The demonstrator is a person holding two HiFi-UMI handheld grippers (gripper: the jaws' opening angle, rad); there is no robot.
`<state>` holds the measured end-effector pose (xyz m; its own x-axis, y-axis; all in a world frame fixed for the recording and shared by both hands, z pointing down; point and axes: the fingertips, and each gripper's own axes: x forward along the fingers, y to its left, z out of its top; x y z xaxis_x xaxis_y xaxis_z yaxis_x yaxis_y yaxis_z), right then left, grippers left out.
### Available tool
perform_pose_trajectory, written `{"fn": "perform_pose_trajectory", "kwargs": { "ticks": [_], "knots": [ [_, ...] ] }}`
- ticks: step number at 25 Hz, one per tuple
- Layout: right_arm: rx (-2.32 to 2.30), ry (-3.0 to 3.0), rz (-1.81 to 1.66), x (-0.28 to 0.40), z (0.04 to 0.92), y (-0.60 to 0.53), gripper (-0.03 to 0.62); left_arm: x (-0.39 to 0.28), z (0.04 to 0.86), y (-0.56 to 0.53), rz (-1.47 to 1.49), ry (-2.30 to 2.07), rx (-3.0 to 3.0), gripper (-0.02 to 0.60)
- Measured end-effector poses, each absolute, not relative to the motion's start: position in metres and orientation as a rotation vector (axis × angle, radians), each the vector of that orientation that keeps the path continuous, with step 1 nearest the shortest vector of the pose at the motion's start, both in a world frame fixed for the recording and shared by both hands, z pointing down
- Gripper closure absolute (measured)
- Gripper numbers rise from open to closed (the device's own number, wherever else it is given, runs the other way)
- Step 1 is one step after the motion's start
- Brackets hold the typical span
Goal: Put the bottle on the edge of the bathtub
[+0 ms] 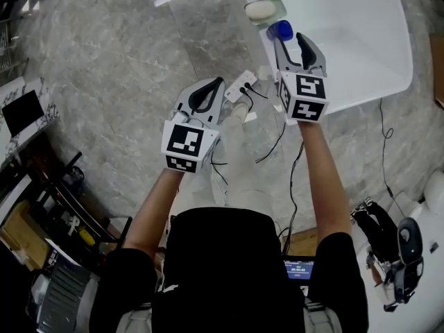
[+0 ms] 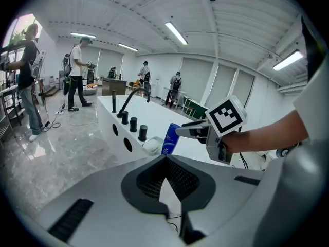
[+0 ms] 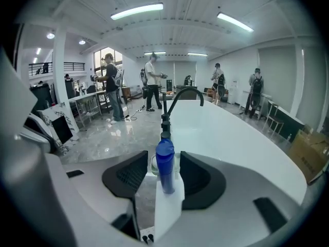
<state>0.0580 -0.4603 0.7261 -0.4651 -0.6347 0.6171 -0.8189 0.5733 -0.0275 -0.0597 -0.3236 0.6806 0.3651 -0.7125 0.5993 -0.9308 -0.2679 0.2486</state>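
Observation:
A blue bottle [image 1: 281, 30] stands upright on the white bathtub's edge [image 1: 272, 53], beside a soap dish [image 1: 263, 9]. My right gripper [image 1: 290, 40] is open. In the right gripper view its jaws flank the bottle [image 3: 165, 163] with a gap on each side, and neither pad presses on it. My left gripper [image 1: 211, 85] hangs over the floor to the left of the tub, shut and empty, its tips meeting [image 2: 164, 161]. The left gripper view shows the bottle [image 2: 170, 139] just in front of the right gripper [image 2: 193, 130].
Black tap knobs [image 2: 133, 125] and a curved black faucet [image 3: 180, 94] line the tub rim beyond the dish. A white power strip [image 1: 239, 87] and cables lie on the grey marble floor below the grippers. Several people stand far off in the room.

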Motion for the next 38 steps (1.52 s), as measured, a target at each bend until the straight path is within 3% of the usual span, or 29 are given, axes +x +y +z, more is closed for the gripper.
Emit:
{"fn": "perform_pose_trajectory", "kwargs": {
  "ticks": [4, 16, 38],
  "knots": [
    [1.209, -2.250, 0.448, 0.066, 0.694, -0.441, 0.396, -0.064, 0.656, -0.322, 0.508, -1.423, 2.097, 0.571],
    [1.411, -2.264, 0.501, 0.079, 0.585, -0.344, 0.538, -0.091, 0.581, -0.281, 0.447, -1.414, 2.166, 0.571],
    [1.668, -2.327, 0.254, 0.061, 0.404, -0.174, 0.560, -0.104, 0.405, -0.168, 0.278, -1.367, 2.520, 0.571]
  ]
}}
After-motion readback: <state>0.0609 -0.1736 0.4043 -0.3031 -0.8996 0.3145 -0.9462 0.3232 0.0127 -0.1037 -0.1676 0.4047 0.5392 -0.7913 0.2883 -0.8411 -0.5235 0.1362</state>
